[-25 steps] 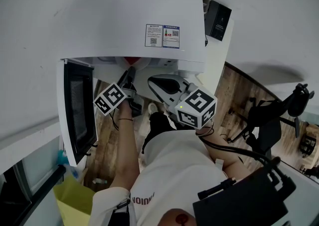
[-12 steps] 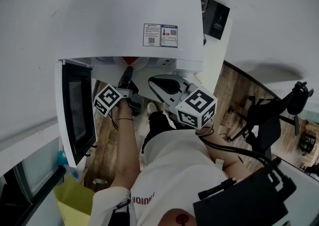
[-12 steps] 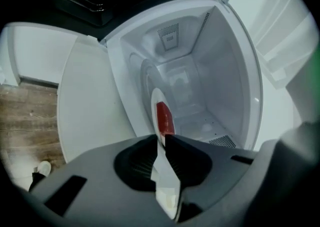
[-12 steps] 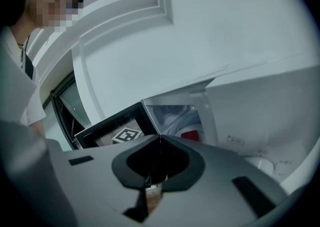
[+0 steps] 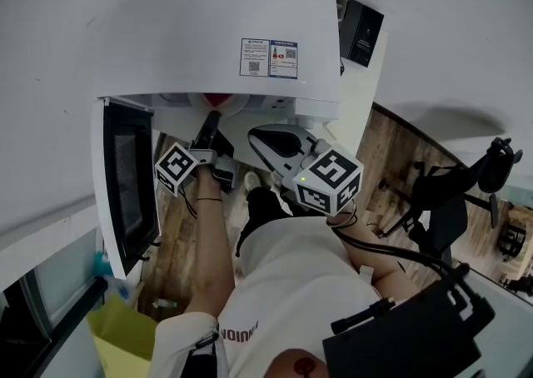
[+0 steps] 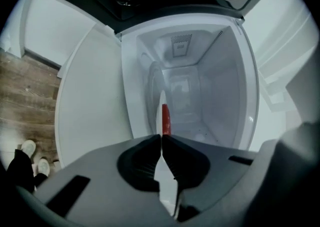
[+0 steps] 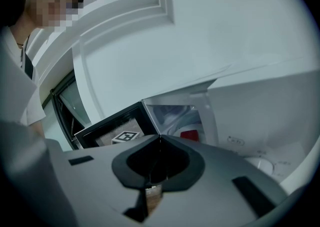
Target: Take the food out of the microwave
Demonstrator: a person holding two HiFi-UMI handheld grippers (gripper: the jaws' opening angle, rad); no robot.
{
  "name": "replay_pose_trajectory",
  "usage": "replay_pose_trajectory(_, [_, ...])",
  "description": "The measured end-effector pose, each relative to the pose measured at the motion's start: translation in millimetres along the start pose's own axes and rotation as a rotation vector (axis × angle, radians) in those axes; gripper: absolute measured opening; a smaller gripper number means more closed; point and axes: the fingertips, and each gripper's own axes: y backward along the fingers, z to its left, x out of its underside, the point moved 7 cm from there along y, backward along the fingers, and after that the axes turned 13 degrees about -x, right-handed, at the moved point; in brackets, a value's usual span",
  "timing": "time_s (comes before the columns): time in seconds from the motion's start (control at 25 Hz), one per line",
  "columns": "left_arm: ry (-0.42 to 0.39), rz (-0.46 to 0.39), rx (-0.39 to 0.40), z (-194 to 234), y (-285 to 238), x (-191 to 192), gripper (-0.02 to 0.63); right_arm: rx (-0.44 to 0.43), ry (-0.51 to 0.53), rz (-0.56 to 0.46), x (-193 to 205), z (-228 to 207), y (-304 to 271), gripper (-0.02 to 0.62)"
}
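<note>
Both tools are closed on nothing: my right gripper (image 7: 160, 138) hangs outside, and my left gripper (image 6: 161, 137) points into the microwave (image 5: 225, 27) mouth. I should part the left jaws before going deeper, then straddle the red food (image 6: 165, 119) lying inside just beyond the tips. The door (image 5: 125, 185) stands swung wide on my left, and the cavity walls leave room either side.

The microwave (image 5: 225, 27) has a smooth white casing with a soft sheen, a paper label (image 5: 269, 58) on top and a dark glossy door (image 5: 129, 185). The left tongs (image 6: 161, 137) and right tongs (image 7: 160, 140) are matt grey plastic with black inner faces. The floor (image 5: 391, 151) is grained wood.
</note>
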Motion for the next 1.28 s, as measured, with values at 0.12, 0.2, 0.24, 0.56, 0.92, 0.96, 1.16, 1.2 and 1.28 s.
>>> replay_pose_trajectory(0.12, [0.019, 0.000, 0.013, 0.9, 1.1, 0.3, 0.021, -0.002, 0.002, 0.004, 0.3, 0.1, -0.1, 0.021])
replay_pose_trajectory(0.2, [0.024, 0.001, 0.018, 2.3, 2.0, 0.5, 0.020, -0.003, 0.003, 0.006, 1.1, 0.1, -0.3, 0.021])
replay_pose_trajectory(0.24, [0.027, 0.002, 0.020, 2.9, 2.5, 0.7, 0.020, -0.004, 0.003, 0.006, 1.4, 0.0, -0.6, 0.021])
replay_pose_trajectory(0.56, [0.034, 0.004, 0.062, 1.0, 6.3, 1.7, 0.020, -0.014, 0.006, 0.010, 1.4, 0.8, -2.9, 0.021])
replay_pose_trajectory(0.92, [0.065, 0.007, 0.107, 0.4, 9.6, 6.9, 0.020, -0.020, 0.009, 0.011, 1.7, 2.1, -2.2, 0.021])
replay_pose_trajectory(0.96, [0.070, 0.004, 0.118, -0.1, 9.9, 7.6, 0.020, -0.020, 0.010, 0.012, 2.0, 2.3, -2.3, 0.021])
replay_pose_trajectory(1.16, [0.080, 0.000, 0.152, -2.1, 12.5, 10.5, 0.020, -0.024, 0.009, 0.014, 3.1, 3.2, -2.1, 0.021])
replay_pose_trajectory(1.2, [0.077, -0.001, 0.151, -1.7, 13.7, 10.6, 0.020, -0.025, 0.009, 0.014, 3.2, 3.5, -2.1, 0.021])
replay_pose_trajectory(1.28, [0.075, -0.001, 0.143, 0.3, 16.4, 10.7, 0.020, -0.026, 0.009, 0.014, 3.4, 3.9, -2.3, 0.021])
